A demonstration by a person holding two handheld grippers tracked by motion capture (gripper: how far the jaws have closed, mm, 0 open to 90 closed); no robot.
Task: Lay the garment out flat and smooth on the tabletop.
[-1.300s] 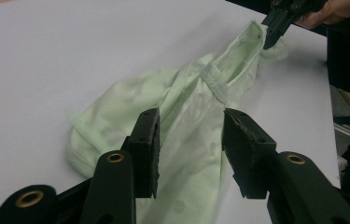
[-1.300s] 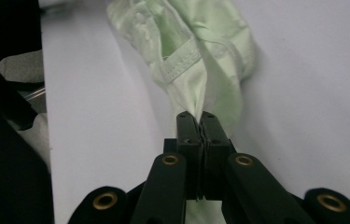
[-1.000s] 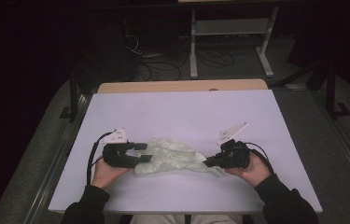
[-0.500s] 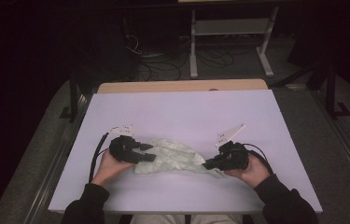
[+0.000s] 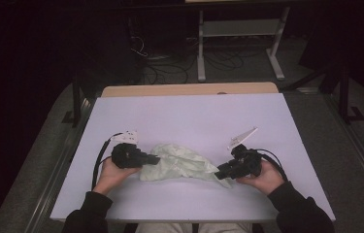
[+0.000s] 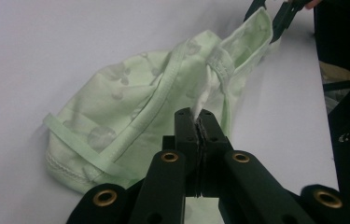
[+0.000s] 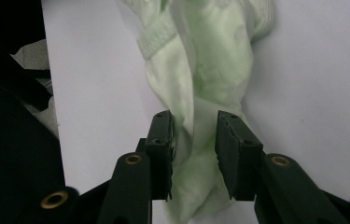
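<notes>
A crumpled pale green garment (image 5: 179, 165) lies on the white table (image 5: 189, 116) near the front edge. My left gripper (image 5: 156, 159) is at its left end. Its jaws have just been closing and now pinch a fold of the garment (image 6: 130, 93) at their tips (image 6: 197, 116). My right gripper (image 5: 220, 172) is at the garment's right end, and also shows far off in the left gripper view (image 6: 275, 14). Its jaws (image 7: 193, 126) have just been opening and stand apart, with a twisted strip of the garment (image 7: 214, 56) lying loose between them.
A wooden strip (image 5: 189, 90) runs along the table's far edge. Beyond it, a white desk frame (image 5: 238, 29) and tangled cables (image 5: 170, 63) sit on the dark floor. The person's sleeves come in over the near table edge.
The left gripper's jaws have shut on the garment's left end. The right gripper's jaws have parted around the right end. Both hands stayed nearly in place.
</notes>
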